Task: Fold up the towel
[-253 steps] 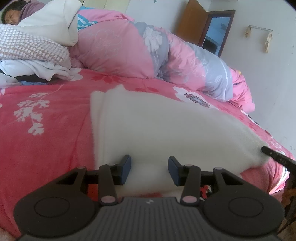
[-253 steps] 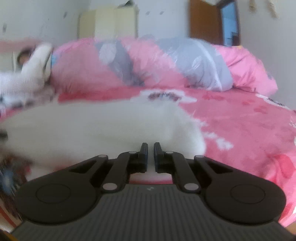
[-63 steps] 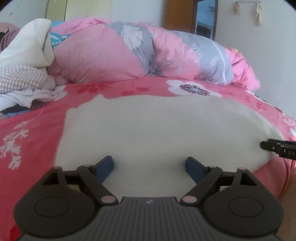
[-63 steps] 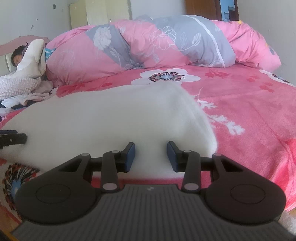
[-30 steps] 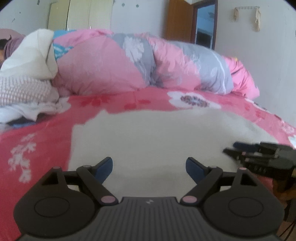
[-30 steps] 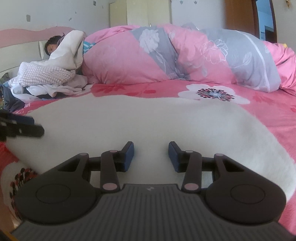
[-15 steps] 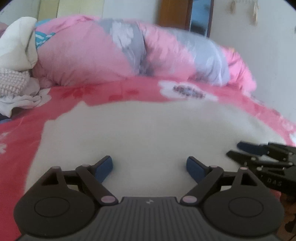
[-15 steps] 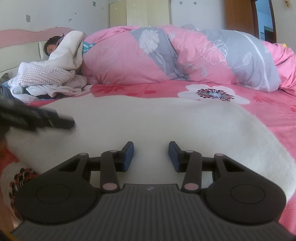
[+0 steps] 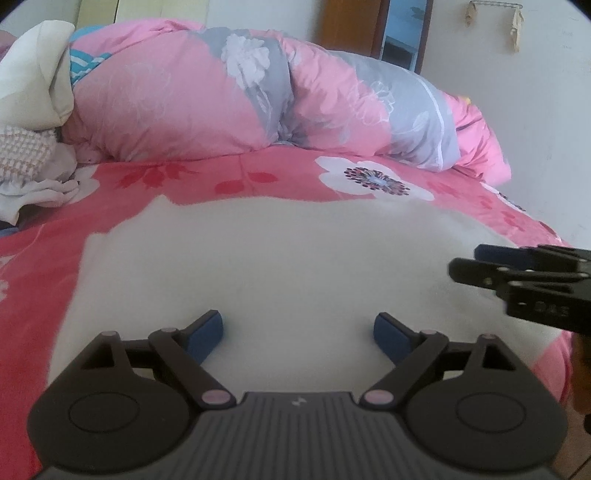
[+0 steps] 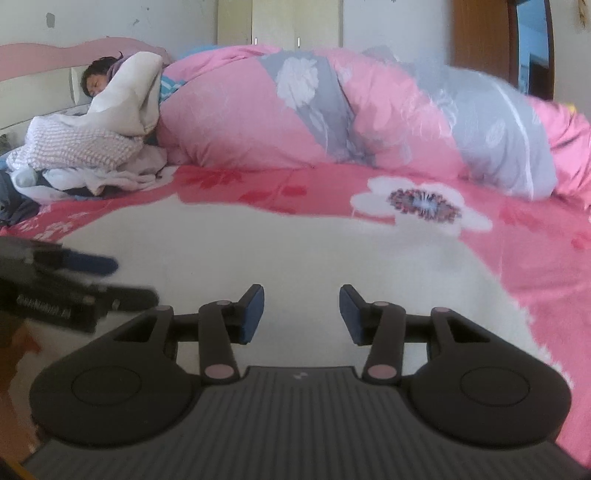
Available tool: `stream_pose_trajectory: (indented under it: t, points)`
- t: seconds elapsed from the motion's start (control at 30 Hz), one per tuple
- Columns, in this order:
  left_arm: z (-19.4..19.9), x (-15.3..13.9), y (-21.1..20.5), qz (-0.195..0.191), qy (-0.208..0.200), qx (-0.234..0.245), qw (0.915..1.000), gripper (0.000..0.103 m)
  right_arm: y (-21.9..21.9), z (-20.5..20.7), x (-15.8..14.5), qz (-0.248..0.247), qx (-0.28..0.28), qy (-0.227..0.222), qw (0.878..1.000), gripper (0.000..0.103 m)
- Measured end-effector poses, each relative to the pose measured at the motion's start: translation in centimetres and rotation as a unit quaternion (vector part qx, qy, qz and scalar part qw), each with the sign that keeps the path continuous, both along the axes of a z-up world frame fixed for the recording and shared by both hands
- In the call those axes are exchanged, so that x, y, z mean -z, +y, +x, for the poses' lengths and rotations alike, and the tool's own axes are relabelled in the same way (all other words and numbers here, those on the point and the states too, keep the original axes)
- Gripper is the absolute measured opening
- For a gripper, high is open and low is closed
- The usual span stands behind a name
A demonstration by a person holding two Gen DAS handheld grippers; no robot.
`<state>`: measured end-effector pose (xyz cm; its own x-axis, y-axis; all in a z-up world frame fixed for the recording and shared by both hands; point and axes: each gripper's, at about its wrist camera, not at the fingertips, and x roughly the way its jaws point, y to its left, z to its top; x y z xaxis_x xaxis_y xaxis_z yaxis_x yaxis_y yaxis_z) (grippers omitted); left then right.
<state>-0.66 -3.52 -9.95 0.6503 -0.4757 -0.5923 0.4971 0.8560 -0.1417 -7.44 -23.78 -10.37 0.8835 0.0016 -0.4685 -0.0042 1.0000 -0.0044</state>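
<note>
Towel [image 9: 295, 258], white, lies spread on the pink floral bed [image 9: 258, 181], filling each view's centre toward 6 o'clock. Left gripper [image 9: 297, 330] gapes wide above it, gripping nothing. Right gripper [image 10: 301, 314], half-spread, jaws opening, holds nothing; the towel lies beneath.

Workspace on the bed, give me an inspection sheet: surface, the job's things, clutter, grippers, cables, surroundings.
Surface: red floral bedsheet on a bed.
Job's things: white towel spread flat on the sheet, near edge under both grippers.
Clutter: rolled pink and grey quilt behind the towel; heap of pale clothes at far left.
Grippers: left gripper open wide over the towel, gripping nothing; right gripper jaws opening, pads clear of the towel.
Cables: nothing seen.
Surroundings: a person lying by the pink headboard; wardrobe; brown door; white walls.
</note>
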Motion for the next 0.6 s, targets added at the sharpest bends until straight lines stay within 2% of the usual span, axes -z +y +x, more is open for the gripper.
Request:
stream_pose_trajectory:
  t: [0.1, 0.17, 0.33, 0.5, 0.6]
  points:
    - [0.1, -0.1, -0.1, 0.001, 0.006, -0.004, 1.0000, 0.091, -0.5, 1.5, 2.2, 0.008, 0.004, 0.032, 0.999, 0.052]
    - [0.1, -0.2, -0.2, 0.003, 0.009, -0.005, 0.9999, 0.091, -0.5, 1.4, 2.9, 0.004, 0.000, 0.019, 1.000, 0.052]
    - [0.3, -0.3, -0.3, 0.009, 0.015, -0.009, 0.9998, 0.091, -0.5, 2.0, 1.2, 0.008, 0.001, 0.041, 0.999, 0.053]
    - [0.3, -0.4, -0.7, 0.018, 0.016, -0.012, 0.9996, 0.093, -0.9, 3.2, -0.7, 0.009, 0.001, 0.022, 1.000, 0.053]
    - [0.3, -0.3, -1.0, 0.025, 0.015, -0.013, 0.9995, 0.094, -1.3, 4.8, -0.8, 0.026, 0.002, 0.022, 0.999, 0.053]
